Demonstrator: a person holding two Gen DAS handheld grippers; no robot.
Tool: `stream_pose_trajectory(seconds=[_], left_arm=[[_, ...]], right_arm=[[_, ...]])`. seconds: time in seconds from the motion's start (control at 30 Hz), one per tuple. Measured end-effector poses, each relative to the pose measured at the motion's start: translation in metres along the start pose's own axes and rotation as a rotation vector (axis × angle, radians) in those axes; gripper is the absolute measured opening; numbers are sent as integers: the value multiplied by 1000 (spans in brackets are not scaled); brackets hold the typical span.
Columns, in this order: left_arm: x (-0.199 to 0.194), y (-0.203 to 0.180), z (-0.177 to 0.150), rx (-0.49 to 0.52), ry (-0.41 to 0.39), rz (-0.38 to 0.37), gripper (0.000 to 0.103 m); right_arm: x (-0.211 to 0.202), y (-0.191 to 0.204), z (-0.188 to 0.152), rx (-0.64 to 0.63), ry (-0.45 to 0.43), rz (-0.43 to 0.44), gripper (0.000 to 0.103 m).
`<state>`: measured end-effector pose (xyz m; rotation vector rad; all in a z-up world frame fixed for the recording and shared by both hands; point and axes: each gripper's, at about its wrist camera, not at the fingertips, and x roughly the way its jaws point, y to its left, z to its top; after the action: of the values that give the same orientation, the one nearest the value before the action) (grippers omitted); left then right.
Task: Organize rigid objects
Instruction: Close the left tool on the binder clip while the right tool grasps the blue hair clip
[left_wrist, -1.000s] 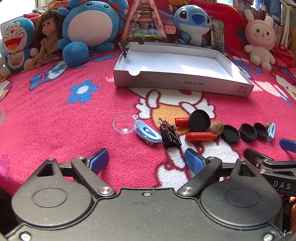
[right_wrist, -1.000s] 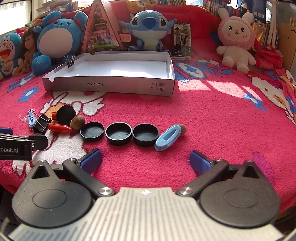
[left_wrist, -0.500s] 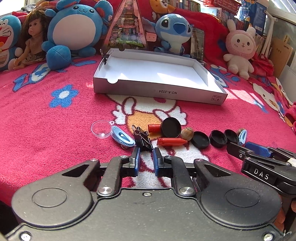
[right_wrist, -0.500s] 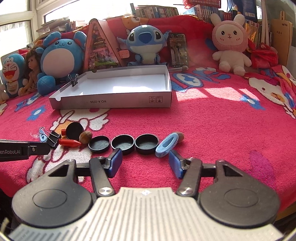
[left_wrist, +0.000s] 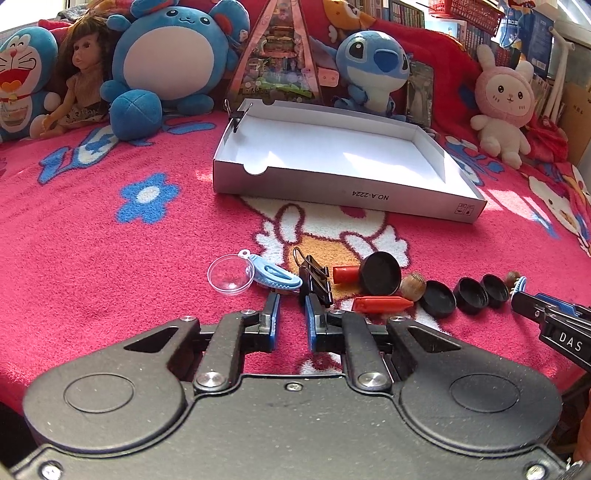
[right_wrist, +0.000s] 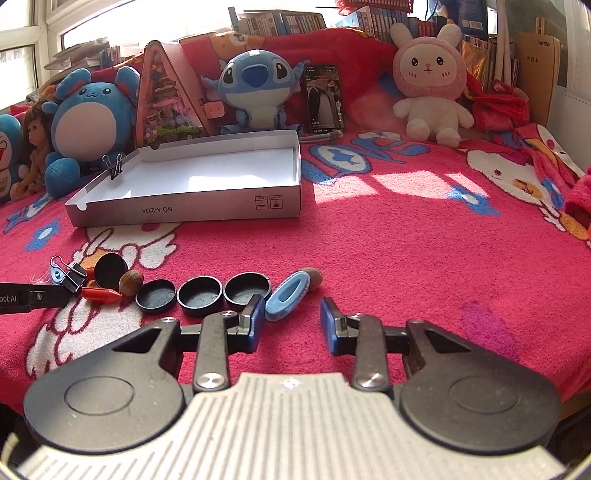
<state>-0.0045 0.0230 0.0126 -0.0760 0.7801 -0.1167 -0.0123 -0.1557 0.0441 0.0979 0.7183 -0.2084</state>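
Fuzzy red cloth blanket (left_wrist: 92, 258), matt white cardboard box (left_wrist: 369, 194), clear glossy plastic dome (left_wrist: 229, 274), matt black caps (right_wrist: 199, 291)

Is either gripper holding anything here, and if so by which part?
Nothing is held. The left gripper is shut with only blanket between its jaws; the right gripper has its jaws closing on bare blanket, just short of the blue oval piece.

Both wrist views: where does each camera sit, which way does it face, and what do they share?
Left wrist: sits on the left claw, looking forward and down across the red blanket at the black binder clip; its own fingers, nearly shut with nothing between them, and the right claw's tip show.
Right wrist: sits on the right claw, facing the blue oval piece; its jaws are closing, nothing between them yet, and the left claw's tip shows.
Shared: the white box, three black caps, and plush toys.
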Motion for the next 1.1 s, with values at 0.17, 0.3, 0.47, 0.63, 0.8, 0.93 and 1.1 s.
stream_pose_trajectory(seconds=[0.17, 0.3, 0.47, 0.63, 0.8, 0.93, 1.1], left_arm=[[7, 6, 4, 4, -9, 35, 16], [11, 8, 7, 11, -18, 59, 16], [14, 13, 9, 1, -26, 83, 19], [10, 15, 7, -15, -25, 84, 22], [-3, 7, 3, -11, -26, 18, 22], [-1, -4, 2, 9, -18, -19, 22], [9, -9, 6, 11, -21, -6, 22]], right_arm=[[2, -7, 3, 10, -3, -31, 39], [4, -8, 3, 8, 0, -47, 39], [6, -9, 3, 4, 3, -61, 43], [6, -10, 3, -6, -2, -76, 44], [8, -12, 5, -6, -5, -95, 44], [8, -15, 6, -3, -8, -101, 44], [7, -15, 6, -8, -9, -103, 46]])
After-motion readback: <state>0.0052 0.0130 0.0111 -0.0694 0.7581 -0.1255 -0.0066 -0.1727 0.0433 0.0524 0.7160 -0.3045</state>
